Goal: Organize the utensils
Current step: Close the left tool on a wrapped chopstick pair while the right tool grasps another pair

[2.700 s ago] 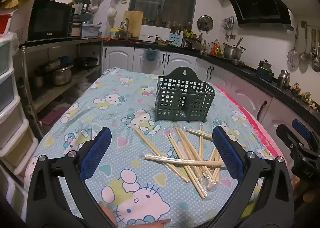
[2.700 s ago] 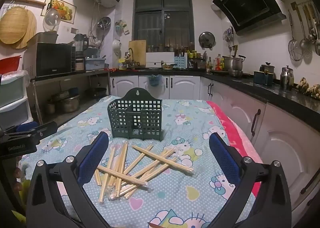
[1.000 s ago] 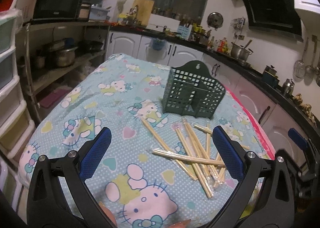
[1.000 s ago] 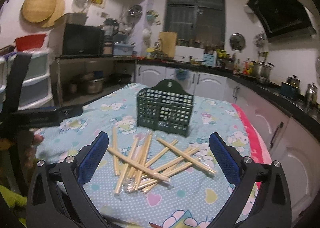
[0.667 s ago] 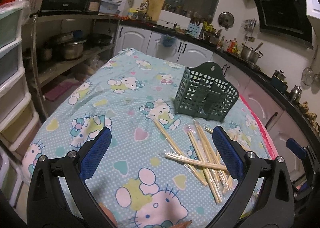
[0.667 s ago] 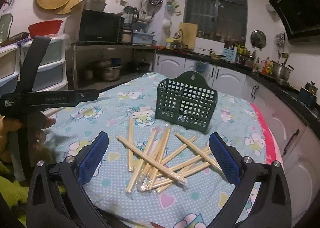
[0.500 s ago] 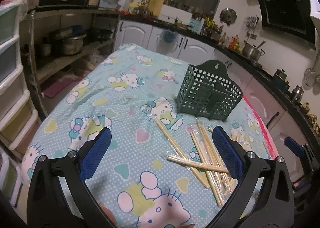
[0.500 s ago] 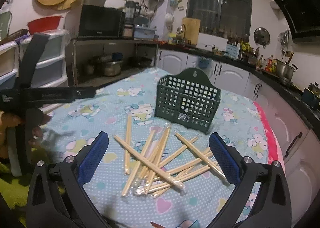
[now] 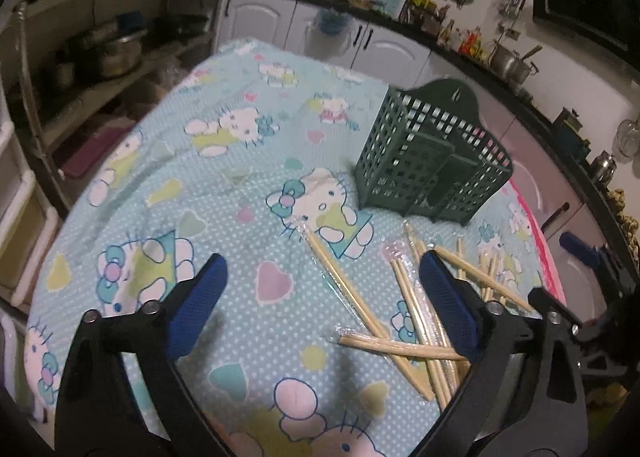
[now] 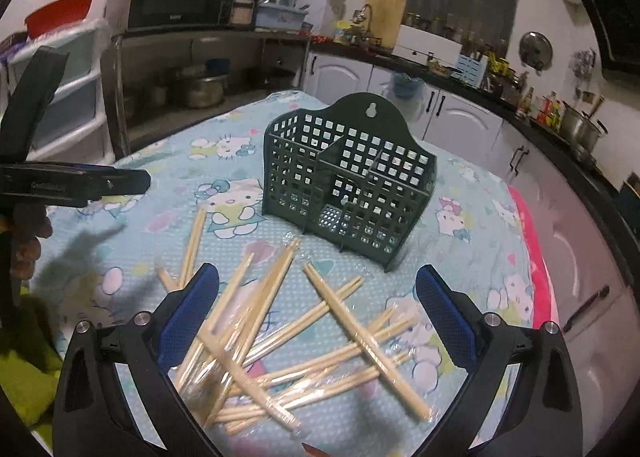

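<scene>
A dark green slotted utensil holder (image 9: pixel 430 173) stands upright on the Hello Kitty tablecloth (image 9: pixel 224 177); it also shows in the right wrist view (image 10: pixel 348 189). Several plastic-wrapped wooden chopstick pairs (image 9: pixel 404 317) lie scattered in front of it, and they show in the right wrist view too (image 10: pixel 288 325). My left gripper (image 9: pixel 320 305) is open and empty above the near left of the pile. My right gripper (image 10: pixel 316 309) is open and empty, hovering close over the pile.
The tablecloth (image 10: pixel 472 225) covers the table; a pink edge (image 10: pixel 532 257) runs along its right side. Kitchen cabinets (image 10: pixel 440 113) and a counter stand behind. A shelf with pots (image 9: pixel 104 53) is at the left. The left gripper shows at the left of the right wrist view (image 10: pixel 72 181).
Both grippers have moved forward and lower toward the chopsticks and the holder. Both stay open and empty. The chopsticks and the holder have not moved.
</scene>
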`<control>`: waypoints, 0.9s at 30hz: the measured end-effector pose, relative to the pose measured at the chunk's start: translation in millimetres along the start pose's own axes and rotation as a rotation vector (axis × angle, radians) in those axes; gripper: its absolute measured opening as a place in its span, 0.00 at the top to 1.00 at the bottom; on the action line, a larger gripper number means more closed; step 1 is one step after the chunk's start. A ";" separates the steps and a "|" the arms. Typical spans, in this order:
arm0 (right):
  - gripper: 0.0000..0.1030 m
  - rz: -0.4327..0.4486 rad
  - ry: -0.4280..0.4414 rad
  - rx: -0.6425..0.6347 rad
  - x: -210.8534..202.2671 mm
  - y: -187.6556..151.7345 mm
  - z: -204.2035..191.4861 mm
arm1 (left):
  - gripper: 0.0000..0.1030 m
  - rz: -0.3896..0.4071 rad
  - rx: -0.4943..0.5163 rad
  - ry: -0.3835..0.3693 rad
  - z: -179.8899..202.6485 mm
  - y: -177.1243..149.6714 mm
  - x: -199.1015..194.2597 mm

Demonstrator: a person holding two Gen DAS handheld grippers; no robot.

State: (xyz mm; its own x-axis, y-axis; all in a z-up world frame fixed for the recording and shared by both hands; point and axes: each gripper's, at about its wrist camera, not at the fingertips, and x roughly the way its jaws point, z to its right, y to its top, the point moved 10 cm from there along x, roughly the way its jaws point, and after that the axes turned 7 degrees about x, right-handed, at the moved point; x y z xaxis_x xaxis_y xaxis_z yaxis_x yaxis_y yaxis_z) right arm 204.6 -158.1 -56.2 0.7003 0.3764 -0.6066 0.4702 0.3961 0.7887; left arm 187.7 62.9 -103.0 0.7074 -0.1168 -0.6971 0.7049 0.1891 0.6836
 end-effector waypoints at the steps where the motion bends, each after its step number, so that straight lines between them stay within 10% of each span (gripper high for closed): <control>1: 0.13 -0.011 0.007 -0.008 5.0 0.2 -0.4 | 0.23 -0.027 -0.008 -0.008 -1.3 -1.6 7.4; 27: 0.57 -0.354 0.079 -0.199 118.1 -32.5 9.8 | 0.72 -0.301 -0.141 -0.068 -7.0 -0.8 103.6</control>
State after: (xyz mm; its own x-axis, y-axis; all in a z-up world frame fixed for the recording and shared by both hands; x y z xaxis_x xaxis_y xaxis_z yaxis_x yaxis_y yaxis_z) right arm 277.2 -134.8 -152.5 0.4666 0.2478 -0.8491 0.5562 0.6642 0.4995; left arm 260.1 57.5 -177.3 0.4741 -0.2517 -0.8437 0.8717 0.2690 0.4096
